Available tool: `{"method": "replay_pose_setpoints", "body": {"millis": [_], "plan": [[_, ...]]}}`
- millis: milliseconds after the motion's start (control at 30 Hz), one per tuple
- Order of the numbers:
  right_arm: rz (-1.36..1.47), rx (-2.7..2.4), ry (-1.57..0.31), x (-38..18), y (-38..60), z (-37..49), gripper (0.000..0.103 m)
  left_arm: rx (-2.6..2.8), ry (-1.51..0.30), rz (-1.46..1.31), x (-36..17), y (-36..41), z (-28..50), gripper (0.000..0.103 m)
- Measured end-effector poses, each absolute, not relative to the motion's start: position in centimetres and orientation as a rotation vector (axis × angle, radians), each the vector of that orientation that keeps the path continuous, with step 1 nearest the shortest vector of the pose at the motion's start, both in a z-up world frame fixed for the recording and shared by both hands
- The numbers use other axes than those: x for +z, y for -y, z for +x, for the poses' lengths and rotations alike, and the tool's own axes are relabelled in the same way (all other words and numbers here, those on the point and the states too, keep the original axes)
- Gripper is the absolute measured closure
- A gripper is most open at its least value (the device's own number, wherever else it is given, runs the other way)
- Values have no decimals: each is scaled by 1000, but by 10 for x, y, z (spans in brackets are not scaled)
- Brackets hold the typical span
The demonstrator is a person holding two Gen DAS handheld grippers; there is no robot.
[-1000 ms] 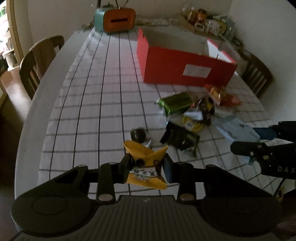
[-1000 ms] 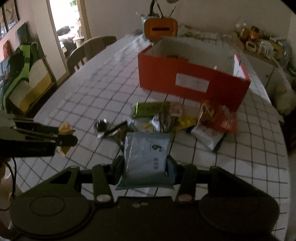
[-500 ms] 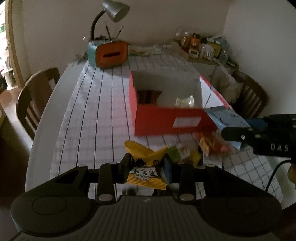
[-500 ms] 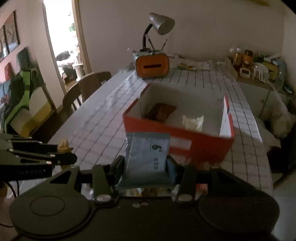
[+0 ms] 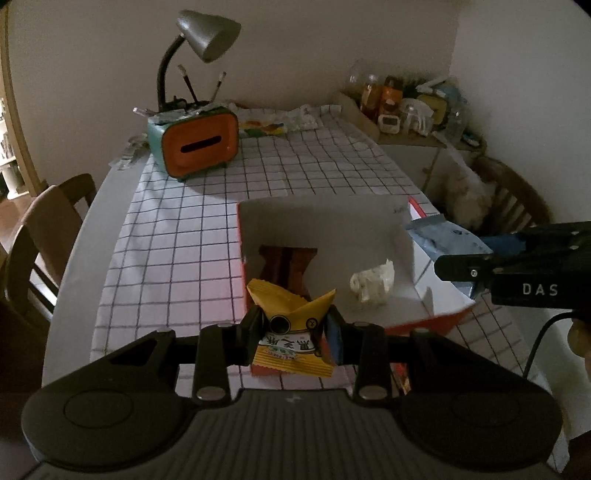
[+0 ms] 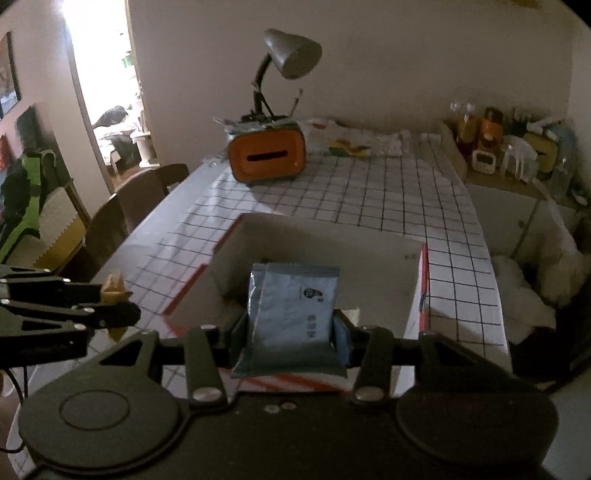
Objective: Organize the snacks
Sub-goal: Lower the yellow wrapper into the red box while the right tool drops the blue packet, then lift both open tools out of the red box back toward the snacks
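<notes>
My left gripper is shut on a yellow snack packet and holds it over the near left edge of the red box. My right gripper is shut on a pale blue snack packet above the same red box. Inside the box lie a brown packet and a white wrapped snack. The right gripper with the blue packet shows at the right of the left wrist view. The left gripper with the yellow packet shows at the left of the right wrist view.
An orange and teal tissue box with a grey desk lamp stands at the far end of the checked tablecloth. Jars and clutter sit on a side counter at the right. Wooden chairs stand at the table's left.
Both grippers have lifted and moved forward with their packets, from above the loose snack pile to over the open red box. The pile has dropped out of view.
</notes>
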State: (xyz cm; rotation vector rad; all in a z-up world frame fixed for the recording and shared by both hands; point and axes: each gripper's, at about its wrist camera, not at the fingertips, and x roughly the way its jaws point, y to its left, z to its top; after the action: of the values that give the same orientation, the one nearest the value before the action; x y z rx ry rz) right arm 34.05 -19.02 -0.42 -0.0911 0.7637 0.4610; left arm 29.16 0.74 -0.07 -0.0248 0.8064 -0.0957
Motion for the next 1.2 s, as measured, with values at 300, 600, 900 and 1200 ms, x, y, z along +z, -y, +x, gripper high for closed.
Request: {"method": "replay_pose_setpoints", "body": {"millis": [300,600,900,1200], "plan": [[-91,438,-841,-43,209,414,57,-85,-914,6,-28,22,370,68],[-145,457,-892,-76,210,444,57,-102,-1014,60,-59,54,408,68],[-221,523,-938,-102,191,443,57,-91,-1102,85,-93,61,414,67],[-207,533,-954,-102,191,442,55,-94,-1076,77,-94,63,407,67]]}}
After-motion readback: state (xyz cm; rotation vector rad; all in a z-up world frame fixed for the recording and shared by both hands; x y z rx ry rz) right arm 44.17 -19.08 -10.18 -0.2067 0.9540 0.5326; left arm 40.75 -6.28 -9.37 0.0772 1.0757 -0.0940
